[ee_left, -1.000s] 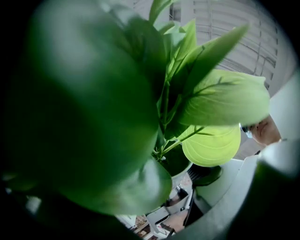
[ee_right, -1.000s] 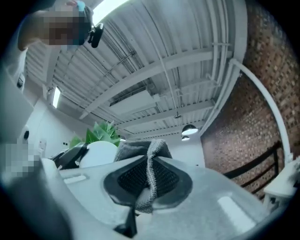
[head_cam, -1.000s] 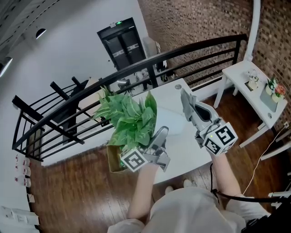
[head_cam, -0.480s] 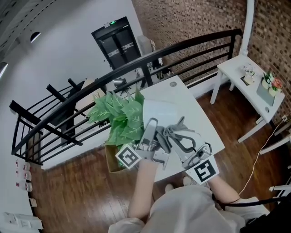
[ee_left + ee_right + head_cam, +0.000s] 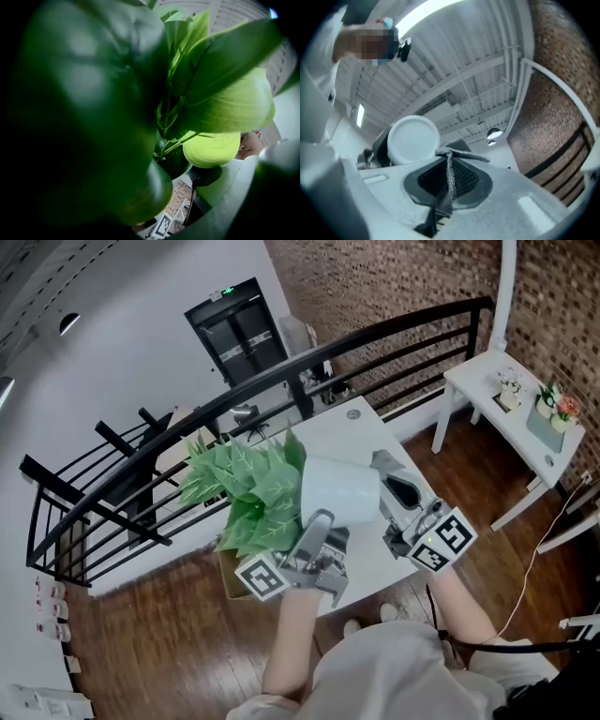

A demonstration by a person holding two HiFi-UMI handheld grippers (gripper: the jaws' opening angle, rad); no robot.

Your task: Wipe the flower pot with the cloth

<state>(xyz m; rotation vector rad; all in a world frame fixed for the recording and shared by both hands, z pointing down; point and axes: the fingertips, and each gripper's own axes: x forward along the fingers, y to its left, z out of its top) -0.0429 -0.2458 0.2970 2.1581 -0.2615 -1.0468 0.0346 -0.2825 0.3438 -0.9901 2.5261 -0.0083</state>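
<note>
The flower pot [image 5: 339, 491] is held up in the air above the white desk [image 5: 373, 435], and it is tipped on its side. Its green plant [image 5: 242, 491] is pointed to the left in the head view, and its round bottom is turned towards the right tool [image 5: 389, 479]. The pot is probably kept like this so that the wall and the bottom, which cannot be reached while the pot stands, are offered to the wiping.

The pot is carried by the left tool [image 5: 326, 529], which is closed on it near the rim, with the jaws partly spread by the pot itself. In the left gripper view almost everything is filled by blurred leaves, and only a piece of the white wall [image 5: 236, 199] is seen at the lower right, so the exact place of the grip cannot be read there. Since nothing else supports the pot, it is judged that the grip is firm.

The right tool is pressed together on a grey cloth [image 5: 448, 180], of which a thin fold is pinched between the pads. It is held just beside the pot, with the pot's bottom [image 5: 414, 139] seen straight ahead past the tips. Whether the cloth touches the pot already cannot be told. The wiping is judged to be at its beginning.
</note>
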